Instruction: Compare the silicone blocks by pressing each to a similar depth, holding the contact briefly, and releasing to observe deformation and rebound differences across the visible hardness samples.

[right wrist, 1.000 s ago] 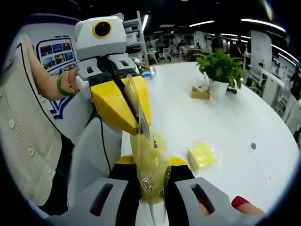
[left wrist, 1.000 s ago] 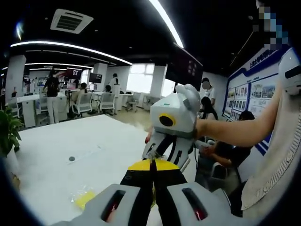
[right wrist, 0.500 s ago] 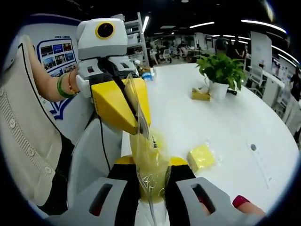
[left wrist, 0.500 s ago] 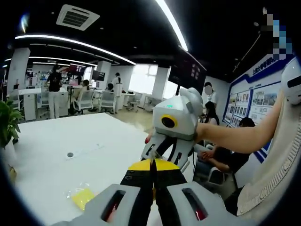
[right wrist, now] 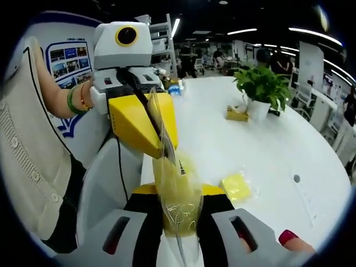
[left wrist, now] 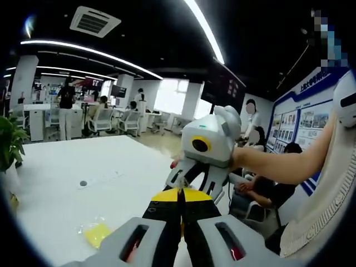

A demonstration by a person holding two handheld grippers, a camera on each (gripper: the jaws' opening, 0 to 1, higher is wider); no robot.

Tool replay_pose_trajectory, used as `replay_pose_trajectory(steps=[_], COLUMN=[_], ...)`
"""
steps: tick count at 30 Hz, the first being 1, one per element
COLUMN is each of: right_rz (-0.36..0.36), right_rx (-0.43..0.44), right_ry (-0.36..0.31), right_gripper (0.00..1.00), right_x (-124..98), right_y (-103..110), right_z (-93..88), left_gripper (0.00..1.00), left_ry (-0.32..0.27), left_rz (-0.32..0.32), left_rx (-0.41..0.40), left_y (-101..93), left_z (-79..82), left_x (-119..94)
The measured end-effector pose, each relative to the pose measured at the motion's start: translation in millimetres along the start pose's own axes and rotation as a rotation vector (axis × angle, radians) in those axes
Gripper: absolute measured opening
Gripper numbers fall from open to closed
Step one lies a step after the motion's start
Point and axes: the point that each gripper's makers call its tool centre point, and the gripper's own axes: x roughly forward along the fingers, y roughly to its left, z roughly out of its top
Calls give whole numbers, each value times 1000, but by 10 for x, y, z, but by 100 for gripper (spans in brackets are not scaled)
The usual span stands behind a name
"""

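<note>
A clear plastic bag (right wrist: 177, 192) with a yellow silicone block inside hangs between both grippers above the table's near edge. My right gripper (right wrist: 178, 194) is shut on the bag's lower part, around the block. From the left, my left gripper (right wrist: 167, 151) comes in with its yellow jaws shut on the bag's top edge. In the left gripper view, my left gripper (left wrist: 179, 193) is shut on a thin strip of the bag, with the right gripper (left wrist: 190, 179) just beyond it. A second bagged yellow block (right wrist: 236, 186) (left wrist: 98, 233) lies on the white table (right wrist: 278, 144).
A potted plant (right wrist: 261, 83) in a white pot stands far back on the table, with a small yellowish object (right wrist: 236, 115) beside it. A round hole (left wrist: 83, 183) marks the tabletop. People sit close by the table's edge (left wrist: 267, 186), and office desks and chairs stand further off.
Both views have shifted a little with the hands. The two grippers keep the same hold on the bag, and the block on the table has not moved.
</note>
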Motion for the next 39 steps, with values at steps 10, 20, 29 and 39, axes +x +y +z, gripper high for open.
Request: replay_pose_trajectory(steps=[10, 20, 29, 39], right_rz=[-34, -38, -32, -20], right_rx=[-41, -80, -88, -100], right_ry=[-13, -7, 25, 23], right_gripper=[21, 23, 25, 27], right_x=[-17, -28, 5, 40], right_y=[-40, -37, -39, -36], right_z=[34, 54, -9, -17], left_gripper=[0, 0, 0, 0], left_ry=[-22, -34, -24, -36], left_rz=[10, 11, 20, 19], left_rx=[-26, -41, -62, -101], left_y=[7, 10, 42, 84], left_z=[25, 40, -18, -27], left_x=[-5, -28, -22, -36])
